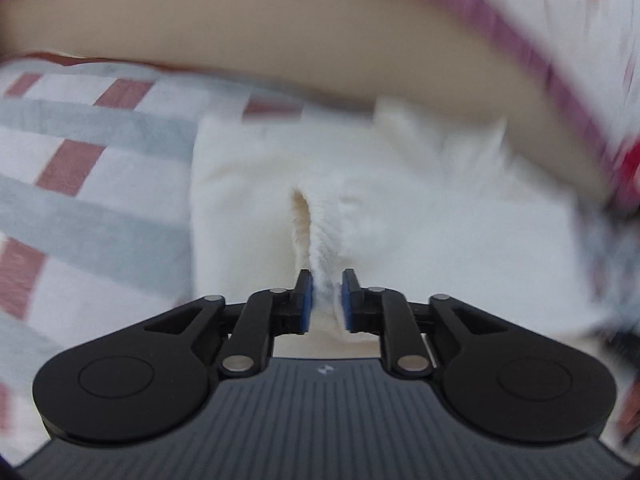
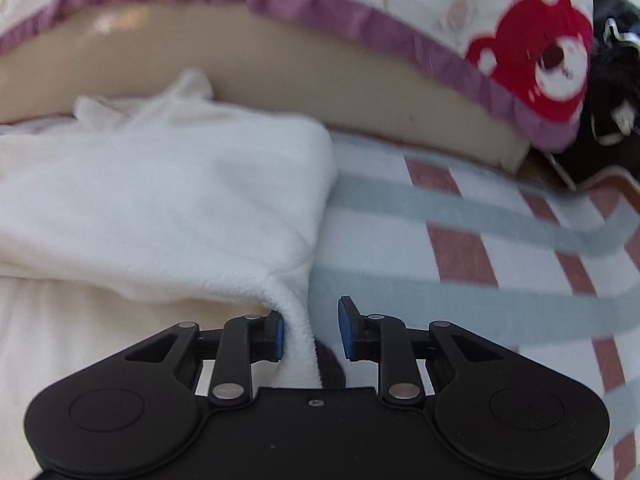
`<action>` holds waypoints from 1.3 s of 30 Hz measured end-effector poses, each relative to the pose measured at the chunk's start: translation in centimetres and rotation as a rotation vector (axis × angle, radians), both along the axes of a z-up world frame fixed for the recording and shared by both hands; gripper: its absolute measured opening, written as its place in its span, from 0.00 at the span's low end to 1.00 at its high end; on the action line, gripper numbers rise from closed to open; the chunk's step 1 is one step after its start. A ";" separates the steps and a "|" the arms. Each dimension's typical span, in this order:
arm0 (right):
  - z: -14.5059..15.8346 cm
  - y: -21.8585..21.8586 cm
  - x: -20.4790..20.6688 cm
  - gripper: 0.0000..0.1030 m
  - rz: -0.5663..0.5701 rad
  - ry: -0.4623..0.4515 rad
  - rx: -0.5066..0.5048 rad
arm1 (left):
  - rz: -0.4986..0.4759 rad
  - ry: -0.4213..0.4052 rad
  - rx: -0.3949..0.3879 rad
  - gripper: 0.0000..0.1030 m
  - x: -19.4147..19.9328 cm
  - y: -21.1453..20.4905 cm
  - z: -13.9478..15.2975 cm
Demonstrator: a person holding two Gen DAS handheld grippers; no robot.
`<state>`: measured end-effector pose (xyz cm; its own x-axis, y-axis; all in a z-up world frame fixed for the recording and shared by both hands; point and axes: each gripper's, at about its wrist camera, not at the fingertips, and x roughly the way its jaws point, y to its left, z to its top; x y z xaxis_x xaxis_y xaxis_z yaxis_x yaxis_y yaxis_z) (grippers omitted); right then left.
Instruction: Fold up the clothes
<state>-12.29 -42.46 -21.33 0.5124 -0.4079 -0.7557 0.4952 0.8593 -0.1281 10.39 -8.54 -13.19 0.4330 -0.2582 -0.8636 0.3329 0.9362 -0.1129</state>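
A white fleecy garment (image 1: pixel 400 216) lies folded over on a bed with a grey, white and red checked cover (image 1: pixel 80 168). My left gripper (image 1: pixel 327 300) has a raised ridge of the white fabric between its blue pads; the jaws stand a little apart, touching the fold on both sides. In the right wrist view the same garment (image 2: pixel 160 208) lies to the left. My right gripper (image 2: pixel 312 330) is open, with the garment's corner hanging against its left pad and a gap to the right pad.
A tan headboard (image 2: pixel 280 80) runs across the back. Above it lies a white cloth with purple trim and a red bear print (image 2: pixel 540 52). A dark object (image 2: pixel 612 92) sits at the far right. The checked cover (image 2: pixel 480 240) extends to the right.
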 end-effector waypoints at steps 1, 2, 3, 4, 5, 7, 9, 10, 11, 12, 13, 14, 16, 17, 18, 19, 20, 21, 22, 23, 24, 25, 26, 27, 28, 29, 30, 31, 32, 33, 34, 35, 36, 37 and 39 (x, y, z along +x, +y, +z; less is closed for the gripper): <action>-0.4 -0.1 0.1 0.27 -0.022 0.019 0.020 | -0.007 0.021 0.125 0.21 -0.4 -0.8 -0.3; -0.4 -0.1 0.0 0.33 -0.037 0.032 0.045 | -0.008 0.017 0.232 0.21 -0.9 -1.4 -0.2; -0.1 -0.1 -0.2 0.34 -0.039 0.040 0.071 | -0.015 -0.017 0.265 0.21 -1.5 -1.6 0.6; 0.5 -0.2 -1.0 0.34 -0.034 0.041 0.101 | -0.040 -0.045 0.230 0.26 -2.0 -1.7 1.8; 1.3 -0.3 -2.2 0.40 -0.029 0.039 0.136 | -0.065 -0.073 0.194 0.37 -2.6 -1.7 3.0; 2.9 -0.5 -4.8 0.48 -0.019 0.035 0.206 | -0.117 -0.093 0.091 0.46 -3.3 -1.9 5.3; 4.5 -0.6 -7.3 0.48 -0.008 0.032 0.275 | -0.206 -0.099 0.035 0.46 -3.7 -2.9 7.3; 5.3 -0.7 -8.6 0.49 -0.003 0.030 0.310 | -0.262 -0.105 0.030 0.46 -3.9 -3.7 8.1; 6.1 -0.8 -9.9 0.51 0.002 0.028 0.345 | -0.306 -0.089 0.029 0.46 -4.1 -4.3 8.5; 6.9 -0.9 -11.1 0.52 0.008 0.026 0.380 | -0.338 -0.045 0.035 0.46 -4.2 -4.6 8.4; 7.7 -0.9 -12.4 0.52 0.013 0.024 0.415 | -0.370 0.000 0.040 0.46 -4.4 -5.0 8.3; 8.5 -1.0 -13.7 0.54 0.018 0.022 0.449 | -0.402 0.045 0.046 0.46 -4.6 -5.4 8.3; 10.1 -1.2 -16.2 0.62 0.029 0.018 0.519 | -0.450 0.126 0.082 0.46 -5.8 -4.9 7.5; 11.0 -1.2 -17.5 0.67 0.034 0.016 0.554 | -0.467 0.164 0.104 0.46 -6.7 -4.2 6.8; 11.1 -1.1 -18.6 0.68 0.032 0.024 0.590 | -0.475 0.197 0.122 0.46 -7.8 -3.2 6.1; 10.4 -0.7 -19.6 0.68 0.021 0.044 0.627 | -0.478 0.226 0.133 0.46 -8.9 -1.9 5.4; 9.7 -0.4 -20.5 0.68 0.010 0.064 0.664 | -0.481 0.249 0.133 0.46 -10.0 -0.6 4.8; 9.0 0.0 -21.5 0.68 0.000 0.084 0.701 | -0.483 0.260 0.117 0.46 -11.1 0.8 4.3; 8.4 0.4 -22.4 0.68 -0.011 0.104 0.738 | -0.485 0.264 0.091 0.46 -12.1 2.1 4.0; 7.7 0.8 -23.4 0.68 -0.022 0.124 0.775 | -0.489 0.271 0.067 0.46 -13.1 3.3 3.8; 6.9 0.9 -24.1 0.68 -0.037 0.137 0.809 | -0.495 0.282 0.047 0.46 -13.8 4.1 3.5; 6.1 0.9 -24.3 0.68 -0.055 0.142 0.840 | -0.501 0.292 0.031 0.46 -14.4 4.6 3.3; 5.4 0.8 -24.6 0.68 -0.078 0.143 0.877 | -0.510 0.298 0.011 0.46 -14.9 5.0 3.3; 4.9 0.7 -24.8 0.68 -0.106 0.140 0.920 | -0.525 0.302 -0.012 0.46 -15.3 5.4 3.5; 4.3 0.8 -24.8 0.68 -0.122 0.140 0.967 | -0.547 0.313 -0.014 0.47 -15.7 5.6 3.4; 4.0 1.1 -24.7 0.68 -0.115 0.150 1.015 | -0.563 0.335 0.034 0.53 -16.0 5.7 2.9; 3.9 1.6 -24.4 0.69 -0.094 0.168 1.042 | -0.557 0.364 0.114 0.54 -16.0 5.7 2.1; 4.0 2.0 -24.0 0.70 -0.070 0.185 1.050 | -0.534 0.394 0.160 0.54 -15.9 6.1 1.5; 4.2 2.2 -23.5 0.69 -0.047 0.191 1.047 | -0.501 0.432 0.155 0.54 -15.7 7.0 0.9; 4.4 2.4 -23.1 0.66 -0.026 0.185 1.031 | -0.456 0.480 0.132 0.54 -15.2 8.0 0.3; 4.7 2.5 -22.6 0.61 -0.006 0.178 1.015 | -0.399 0.528 0.112 0.54 -14.5 9.1 -0.2; 5.0 2.5 -22.2 0.43 0.011 0.163 1.001 | -0.348 0.563 0.094 0.54 -13.9 10.1 -0.7; 5.2 2.3 -22.0 0.18 0.015 0.136 0.993 | -0.305 0.579 0.081 0.54 -13.4 11.2 -1.0; 5.4 2.1 -21.8 0.15 0.002 0.113 0.986 | -0.261 0.596 0.068 0.54 -12.9 12.3 -1.3; 5.8 1.8 -21.4 0.14 -0.028 0.106 0.917 | -0.227 0.614 0.090 0.54 -12.7 13.6 -2.0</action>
<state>-33.72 -40.65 -15.48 0.4211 0.3622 -0.8315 0.5415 0.6351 0.5509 -2.36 5.10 -15.20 -0.2018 -0.2006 -0.9587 0.4228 0.8651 -0.2700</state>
